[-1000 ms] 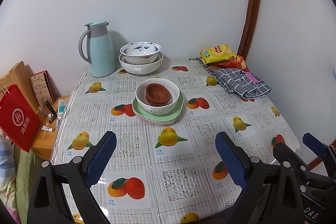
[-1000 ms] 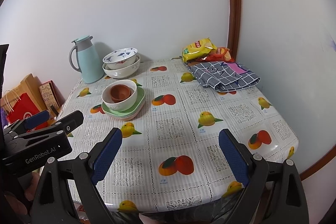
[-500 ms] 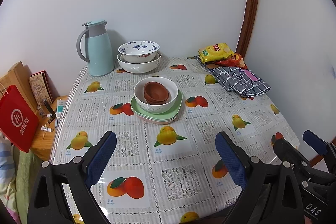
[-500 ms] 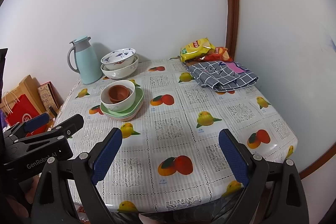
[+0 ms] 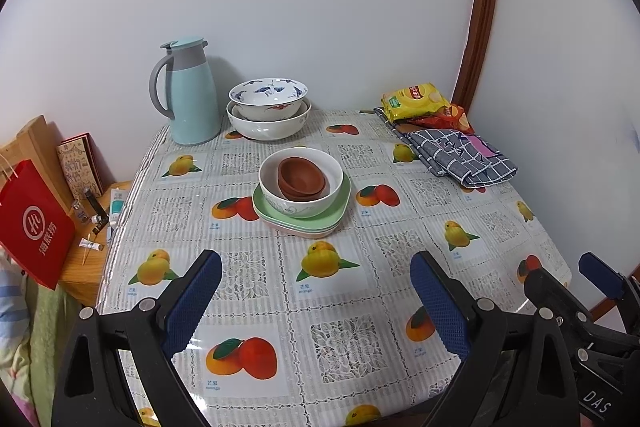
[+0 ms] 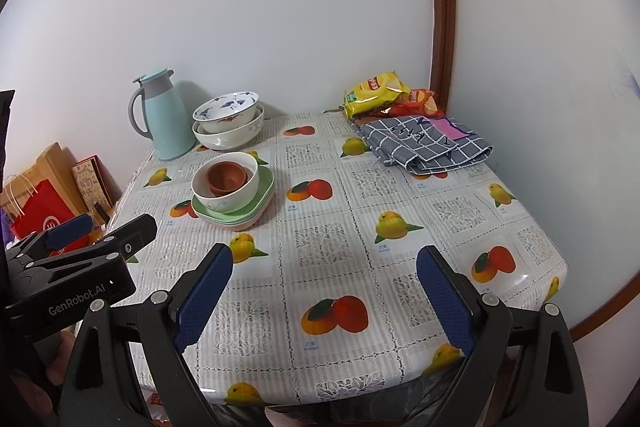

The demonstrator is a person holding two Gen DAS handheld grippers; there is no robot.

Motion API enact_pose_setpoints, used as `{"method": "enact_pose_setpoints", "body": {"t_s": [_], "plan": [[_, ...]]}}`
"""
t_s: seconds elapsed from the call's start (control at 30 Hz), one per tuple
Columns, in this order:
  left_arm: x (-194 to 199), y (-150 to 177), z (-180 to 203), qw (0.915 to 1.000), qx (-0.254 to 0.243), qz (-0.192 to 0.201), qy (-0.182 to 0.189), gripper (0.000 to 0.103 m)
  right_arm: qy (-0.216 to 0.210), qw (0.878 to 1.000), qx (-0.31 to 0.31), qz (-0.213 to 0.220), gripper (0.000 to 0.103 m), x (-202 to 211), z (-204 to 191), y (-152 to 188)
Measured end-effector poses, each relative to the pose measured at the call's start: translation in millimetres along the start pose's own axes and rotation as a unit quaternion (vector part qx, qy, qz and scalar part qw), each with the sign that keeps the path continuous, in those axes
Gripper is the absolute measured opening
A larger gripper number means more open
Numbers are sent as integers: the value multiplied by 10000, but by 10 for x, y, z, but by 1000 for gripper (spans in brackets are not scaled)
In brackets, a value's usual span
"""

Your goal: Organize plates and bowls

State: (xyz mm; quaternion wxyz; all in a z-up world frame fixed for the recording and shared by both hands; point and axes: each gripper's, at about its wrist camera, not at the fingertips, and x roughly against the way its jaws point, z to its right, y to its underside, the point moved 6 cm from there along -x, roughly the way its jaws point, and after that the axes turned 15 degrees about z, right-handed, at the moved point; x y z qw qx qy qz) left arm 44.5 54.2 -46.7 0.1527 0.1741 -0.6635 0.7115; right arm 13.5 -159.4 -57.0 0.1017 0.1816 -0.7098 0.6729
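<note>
Brown bowls nest upright in a white bowl on stacked green plates, mid-table toward the back edge. Two larger bowls sit stacked at the back edge beside a jug. Both grippers, left and right, hover released over the front edge (left's body reads "GenRobot.AI"). Fruit squares read "mango".

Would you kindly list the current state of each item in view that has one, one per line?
Left tongs: open, empty.
Right tongs: open, empty.
Brown bowls: nested in the white bowl.
White bowl: upright on the green plates.
Green plates: stacked.
Blue-patterned bowl: nested in a larger bowl.
Thermos jug: upright, lid shut.
Checked cloth: folded.
</note>
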Motion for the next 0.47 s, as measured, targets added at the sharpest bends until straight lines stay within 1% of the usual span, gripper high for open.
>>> {"method": "enact_pose_setpoints", "body": {"t_s": [0.27,0.47], "plan": [[-2,-4,14,10000,-34,37,10,96,15,10000,1,43,92,12,2,-7],[-106,-2,13,9999,-102,66,30,96,14,10000,-58,73,92,-26,23,-6]]}}
